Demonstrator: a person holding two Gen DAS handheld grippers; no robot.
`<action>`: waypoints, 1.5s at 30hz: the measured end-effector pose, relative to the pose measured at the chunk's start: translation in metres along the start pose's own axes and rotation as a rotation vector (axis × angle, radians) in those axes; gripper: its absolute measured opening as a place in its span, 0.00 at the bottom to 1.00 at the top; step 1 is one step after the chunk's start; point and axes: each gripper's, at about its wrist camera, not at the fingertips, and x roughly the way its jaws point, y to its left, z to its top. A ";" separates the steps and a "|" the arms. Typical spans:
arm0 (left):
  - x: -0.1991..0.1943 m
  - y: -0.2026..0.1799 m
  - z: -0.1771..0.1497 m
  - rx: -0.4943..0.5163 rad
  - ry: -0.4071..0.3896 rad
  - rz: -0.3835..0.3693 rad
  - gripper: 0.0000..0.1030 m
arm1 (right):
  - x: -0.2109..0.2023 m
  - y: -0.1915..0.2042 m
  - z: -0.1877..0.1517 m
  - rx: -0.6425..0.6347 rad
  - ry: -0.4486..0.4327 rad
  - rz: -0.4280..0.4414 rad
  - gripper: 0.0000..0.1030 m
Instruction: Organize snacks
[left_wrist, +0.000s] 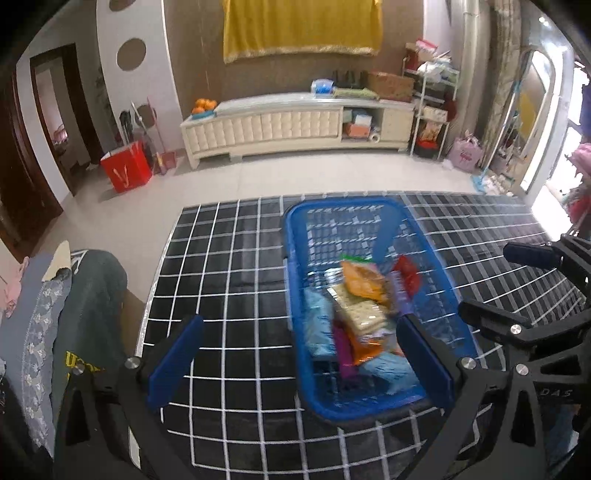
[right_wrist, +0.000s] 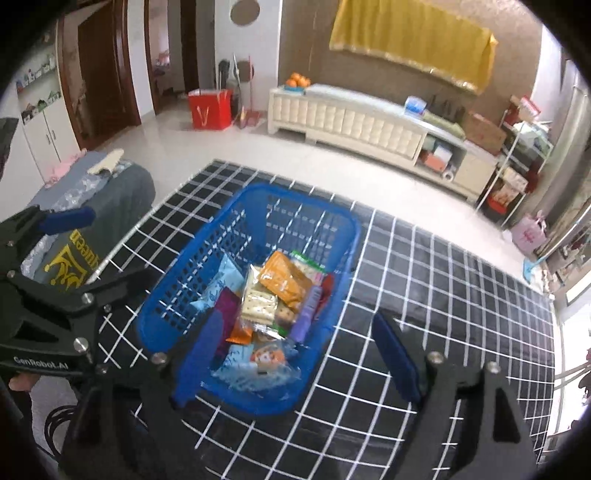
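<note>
White "GenRobot.AI" lettering on left claw

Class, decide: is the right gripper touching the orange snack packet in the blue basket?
Apart. In the right wrist view the right gripper stands open and empty, while the orange snack packet lies beyond its fingertips in the blue basket.

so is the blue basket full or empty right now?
Partly full. The blue basket holds a loose pile of snack packets at its near end; the far end shows bare mesh. Nothing lies on the checked table around it.
</note>
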 end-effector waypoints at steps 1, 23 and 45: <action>-0.011 -0.005 -0.001 -0.004 -0.018 -0.002 1.00 | -0.009 -0.001 -0.002 -0.005 -0.006 -0.004 0.86; -0.200 -0.101 -0.061 -0.009 -0.352 -0.001 1.00 | -0.200 -0.026 -0.092 0.143 -0.383 -0.173 1.00; -0.235 -0.128 -0.095 0.033 -0.380 -0.036 1.00 | -0.232 -0.024 -0.135 0.227 -0.431 -0.185 1.00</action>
